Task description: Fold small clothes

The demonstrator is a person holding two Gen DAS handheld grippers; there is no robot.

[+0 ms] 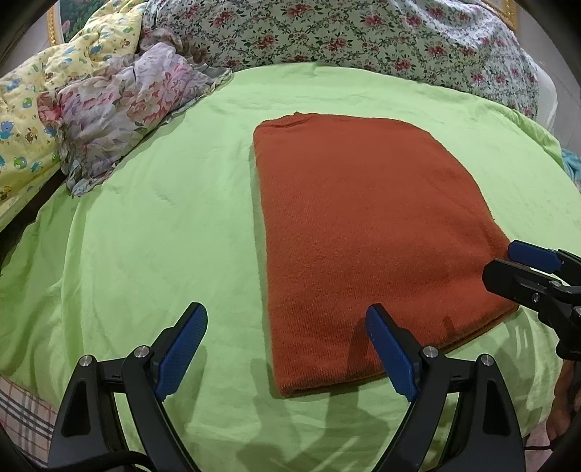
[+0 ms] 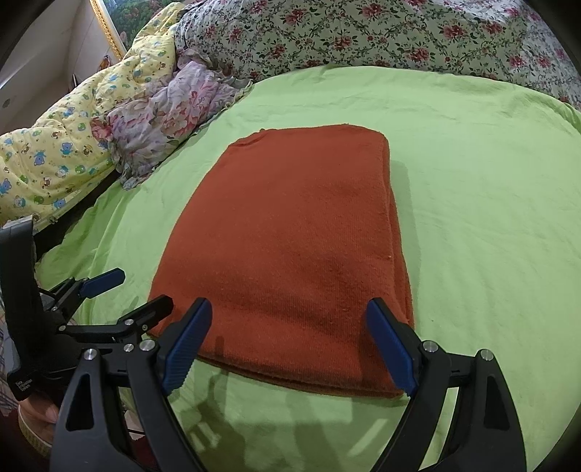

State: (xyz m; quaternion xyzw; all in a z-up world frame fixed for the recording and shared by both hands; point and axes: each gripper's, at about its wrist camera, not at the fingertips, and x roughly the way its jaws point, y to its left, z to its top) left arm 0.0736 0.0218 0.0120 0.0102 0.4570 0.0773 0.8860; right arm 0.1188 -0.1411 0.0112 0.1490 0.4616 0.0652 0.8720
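Rust-orange knit fills the middle of the left wrist view: a folded garment lies flat on the green sheet of the bed, its long fold running away from the camera. The left tongs hover low over the near end of it, spread wide and holding nothing; one blue pad hangs above bare sheet to the left of the cloth, the other above the cloth's near edge. At the right border the right tongs reach in sideways beside the garment's right corner, only their tips showing. Crumpled floral fabric and a yellow quilt printed with little bears lie at the far left, and a flowered bedspread runs along the back.

From the right wrist view, the same orange garment sits centred on the green sheet, stacked layers visible along its right side. The right tongs are wide apart and empty, both pads poised over the garment's near end. The left tongs enter from the left at a slant, fingers parted, tips just beside the garment's left corner. The quilt is bunched at the left and the flowered bedspread lies across the back.
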